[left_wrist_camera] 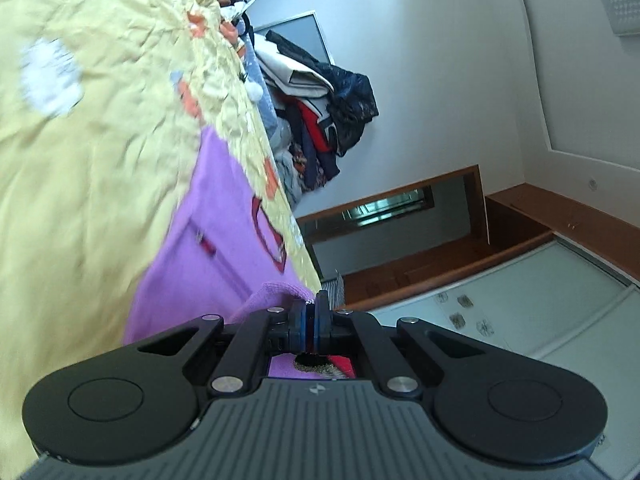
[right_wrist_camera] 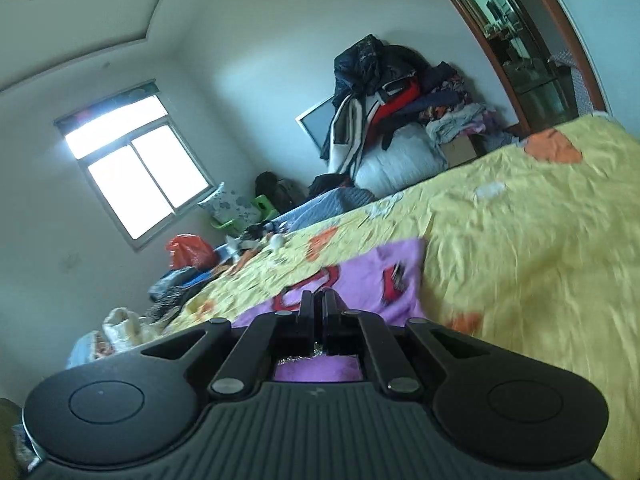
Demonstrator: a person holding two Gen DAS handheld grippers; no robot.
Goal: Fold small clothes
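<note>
A small purple garment (left_wrist_camera: 208,248) with red patches lies on a yellow bedsheet (left_wrist_camera: 80,152). My left gripper (left_wrist_camera: 311,308) is shut on a bunched edge of the purple garment, with cloth showing behind the fingers. In the right wrist view the same purple garment (right_wrist_camera: 360,276) lies on the yellow sheet (right_wrist_camera: 520,240). My right gripper (right_wrist_camera: 319,304) is shut on the near edge of the garment, with purple cloth under the jaws.
A tall pile of dark clothes (right_wrist_camera: 384,92) and a white bundle (right_wrist_camera: 400,160) stand against the wall beyond the bed. Bags and a red sack (right_wrist_camera: 188,250) lie near the window (right_wrist_camera: 136,168). A wooden door frame (left_wrist_camera: 400,196) shows in the left view.
</note>
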